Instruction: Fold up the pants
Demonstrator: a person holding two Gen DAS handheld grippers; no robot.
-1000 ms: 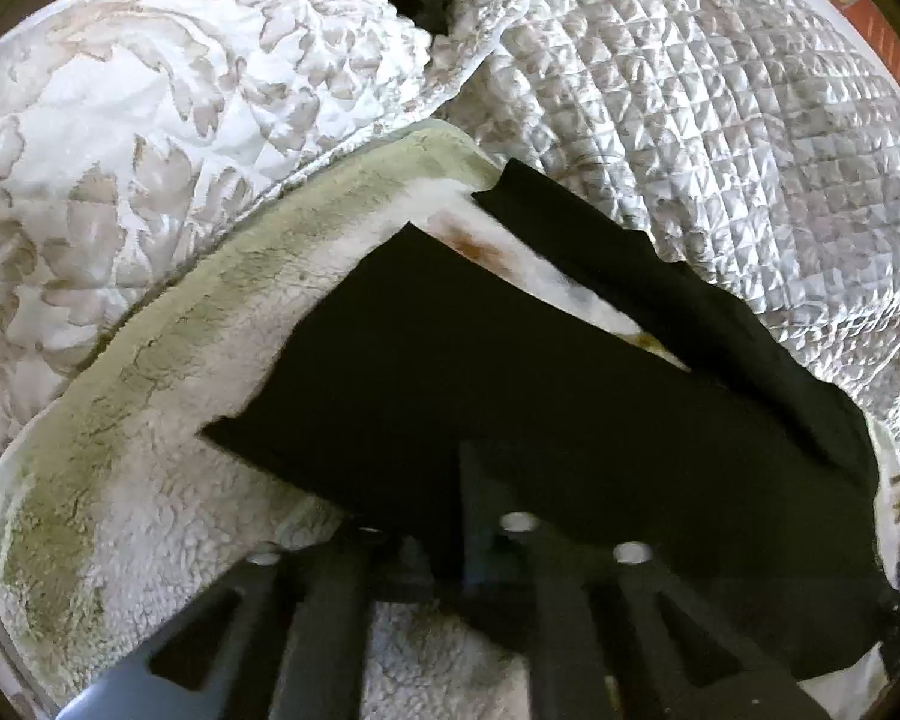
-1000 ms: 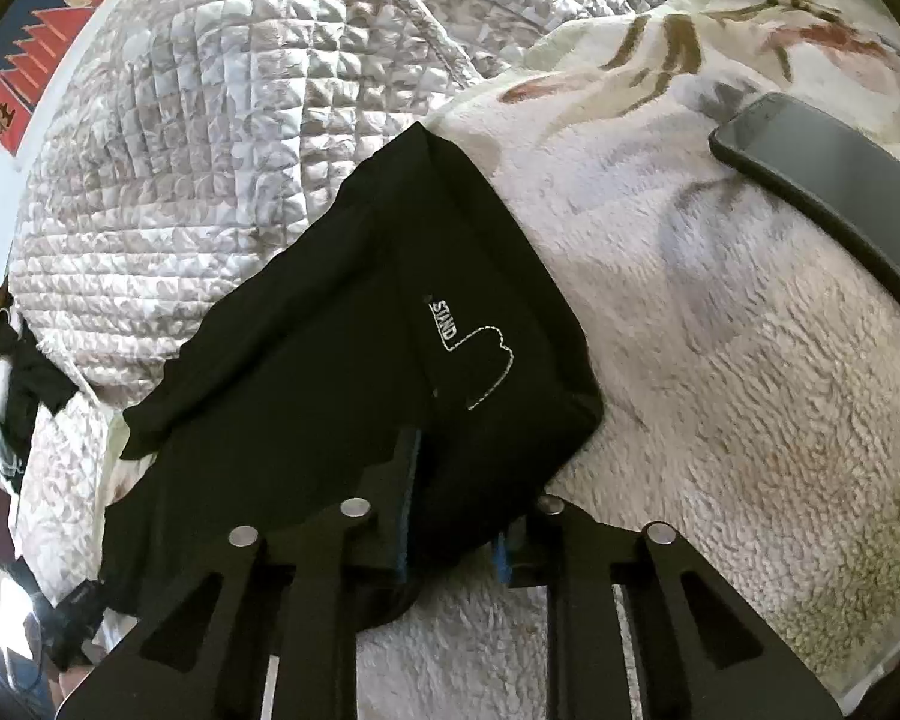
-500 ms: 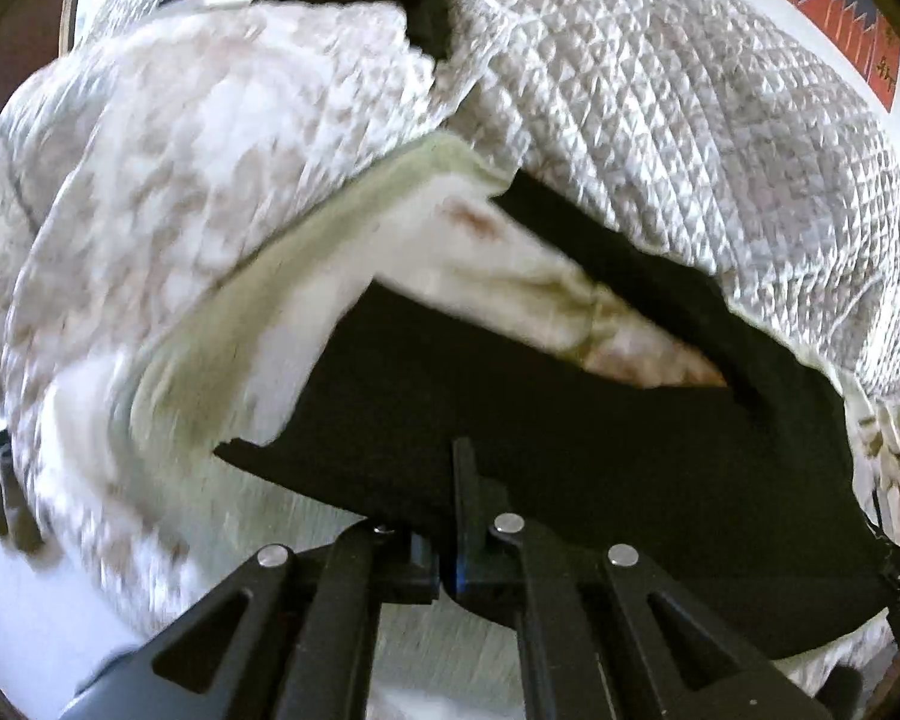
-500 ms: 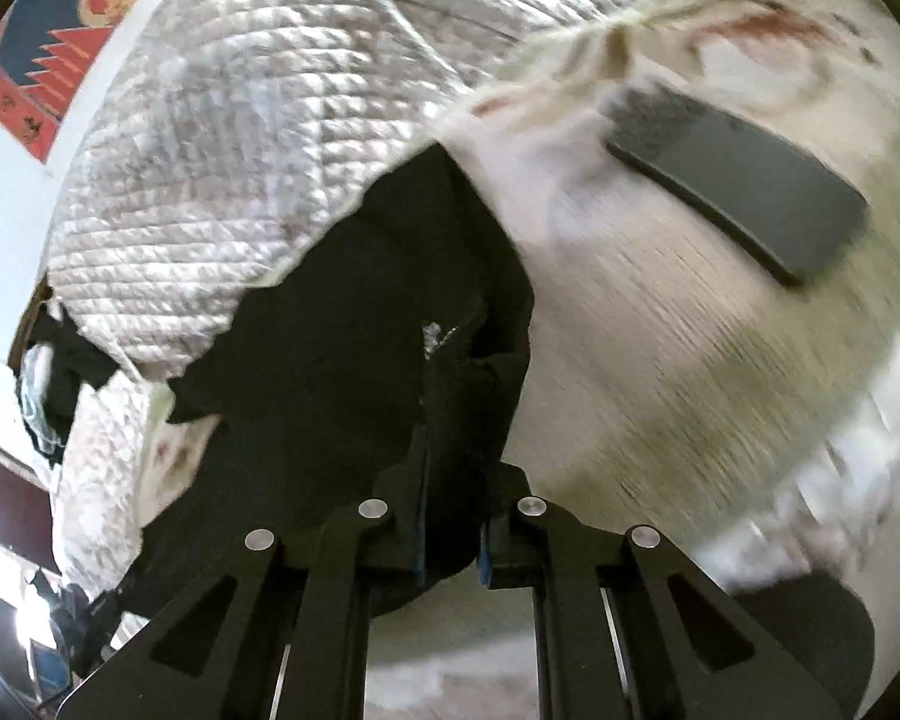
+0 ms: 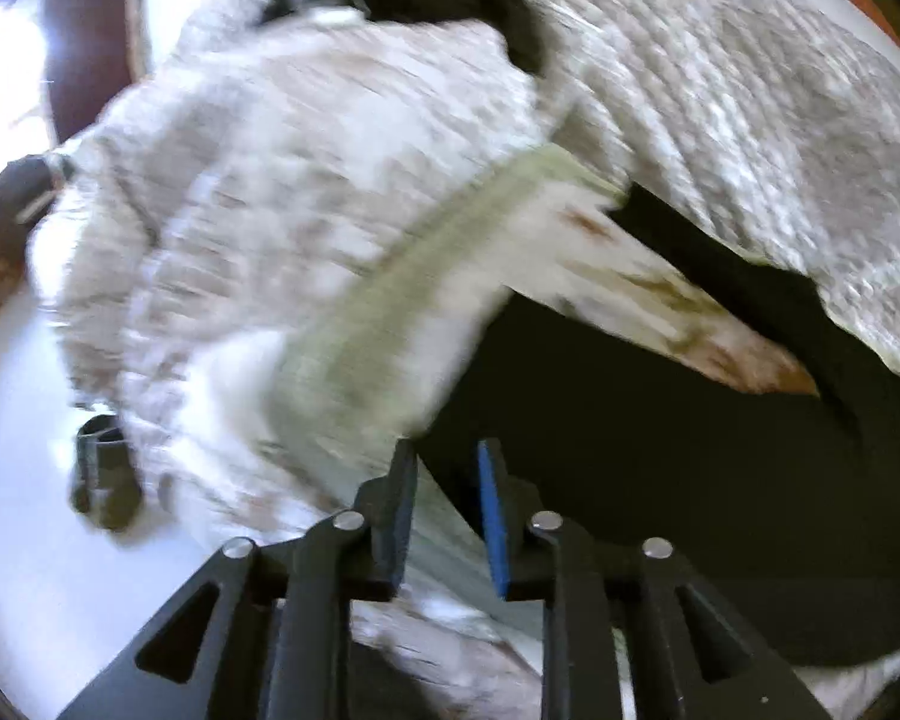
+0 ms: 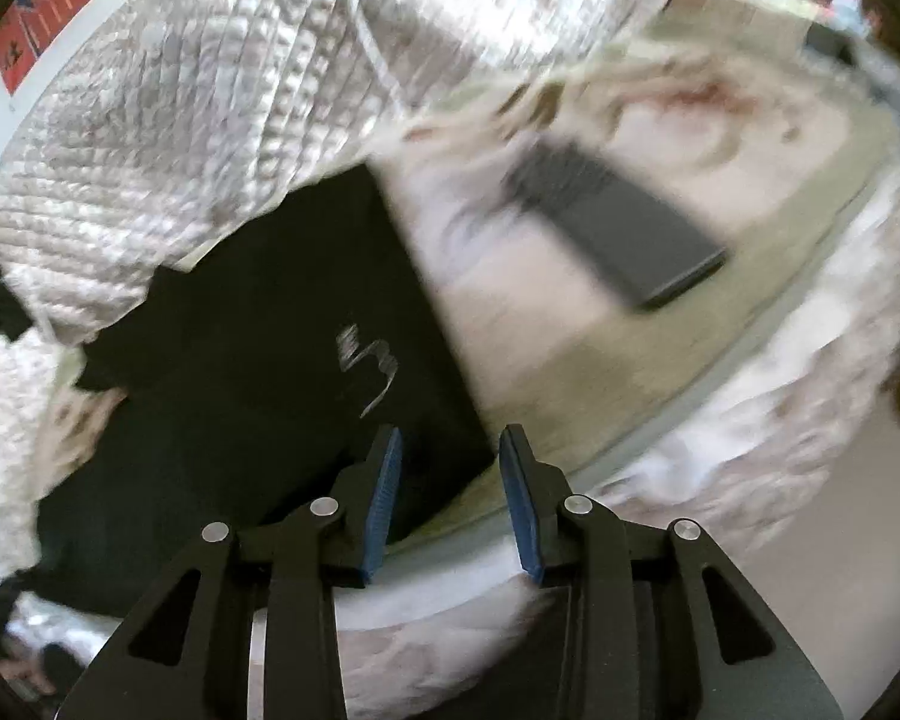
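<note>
Left tool (image 5: 447, 468): the blue-padded fingers (image 5: 403, 504) are parted by a moderate gap, with nothing gripped; the edge of the black fabric pants (image 5: 660, 456) is seen just ahead and to the right of the tips. Right tool (image 6: 450, 456): the fingers are spread wider and nothing is held; a corner of the pants (image 6: 258, 372) lies between and beyond the tips, spread on the cream fleece blanket (image 6: 510, 330). A dark flat phone (image 6: 624, 240) rests farther ahead, to the right.
</note>
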